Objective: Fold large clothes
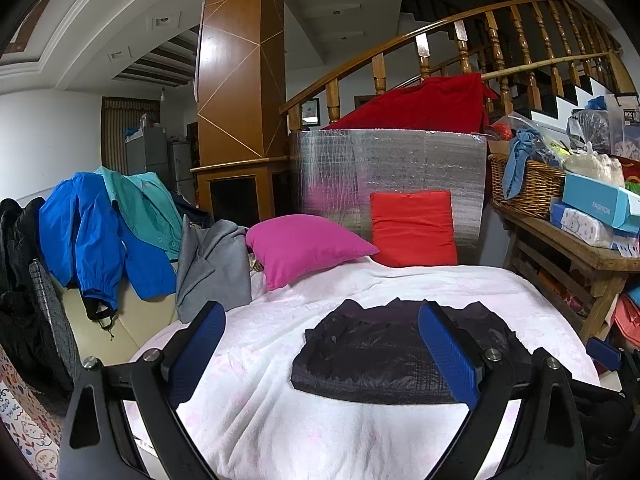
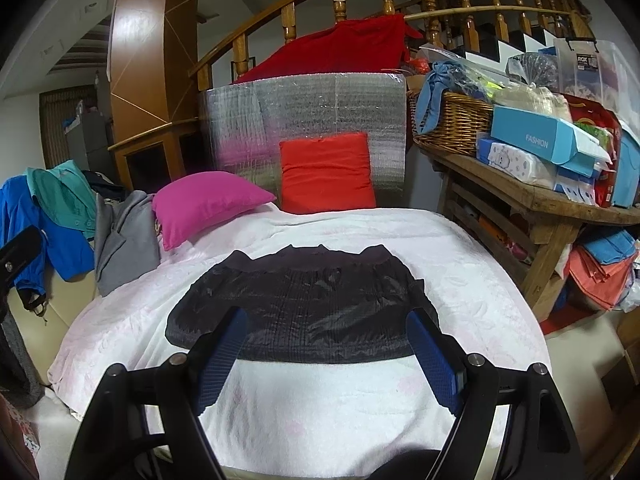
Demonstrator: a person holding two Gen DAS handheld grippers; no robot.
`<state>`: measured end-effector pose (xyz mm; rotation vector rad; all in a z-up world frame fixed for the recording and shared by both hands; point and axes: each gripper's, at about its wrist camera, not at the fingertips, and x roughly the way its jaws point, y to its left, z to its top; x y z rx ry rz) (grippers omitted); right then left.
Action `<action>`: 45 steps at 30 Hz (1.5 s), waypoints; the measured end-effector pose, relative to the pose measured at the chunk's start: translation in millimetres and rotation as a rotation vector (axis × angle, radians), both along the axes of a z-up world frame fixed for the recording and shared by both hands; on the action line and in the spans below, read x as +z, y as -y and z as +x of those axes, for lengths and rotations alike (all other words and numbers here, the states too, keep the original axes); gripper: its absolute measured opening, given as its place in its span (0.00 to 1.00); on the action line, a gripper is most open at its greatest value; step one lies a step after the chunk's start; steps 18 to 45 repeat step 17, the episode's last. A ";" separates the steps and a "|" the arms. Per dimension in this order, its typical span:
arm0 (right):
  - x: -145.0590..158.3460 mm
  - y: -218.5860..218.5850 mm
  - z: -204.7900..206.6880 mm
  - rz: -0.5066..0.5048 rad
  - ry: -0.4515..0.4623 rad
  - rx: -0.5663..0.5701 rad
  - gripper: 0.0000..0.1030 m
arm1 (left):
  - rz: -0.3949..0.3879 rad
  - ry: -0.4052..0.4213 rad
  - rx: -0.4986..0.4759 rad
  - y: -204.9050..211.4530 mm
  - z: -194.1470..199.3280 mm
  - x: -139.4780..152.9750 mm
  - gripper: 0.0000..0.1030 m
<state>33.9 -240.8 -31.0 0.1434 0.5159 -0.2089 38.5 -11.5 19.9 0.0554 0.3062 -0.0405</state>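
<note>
A black quilted jacket (image 1: 372, 356) (image 2: 308, 308) lies folded into a flat packet on the white blanket (image 1: 280, 408) (image 2: 320, 400). My left gripper (image 1: 320, 320) hovers over the blanket just before the packet's near edge, jaws wide open, nothing between the blue pads (image 1: 448, 352). My right gripper (image 2: 326, 328) stands open too, its blue pads (image 2: 434, 360) framing the packet's near edge without touching it. Part of the right gripper (image 1: 604, 354) shows at the right edge of the left wrist view.
A pile of clothes hangs at the left: a blue jacket (image 1: 88, 236), a teal shirt (image 1: 148, 204), a grey garment (image 1: 216, 264). A magenta pillow (image 1: 304, 246) and a red cushion (image 1: 412, 228) sit at the back. A cluttered wooden table (image 2: 552, 204) stands right.
</note>
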 end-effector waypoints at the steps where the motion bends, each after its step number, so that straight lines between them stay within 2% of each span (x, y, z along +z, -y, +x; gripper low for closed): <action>1: 0.5 -0.7 1.5 -0.002 0.000 0.001 0.82 | 0.003 0.000 0.000 0.4 1.2 0.2 0.94; 7: -0.1 -1.2 16.4 -0.008 -0.008 0.012 0.82 | -0.001 -0.002 0.000 -0.2 11.1 2.6 0.94; 12: -6.7 8.3 36.7 0.004 -0.029 0.007 0.82 | -0.044 -0.044 -0.026 -2.6 29.8 -1.4 0.94; 17: -20.7 43.2 66.3 0.048 -0.058 -0.018 0.82 | -0.073 -0.069 0.015 -12.0 71.6 -19.5 0.94; 45: -20.7 43.2 66.3 0.048 -0.058 -0.018 0.82 | -0.073 -0.069 0.015 -12.0 71.6 -19.5 0.94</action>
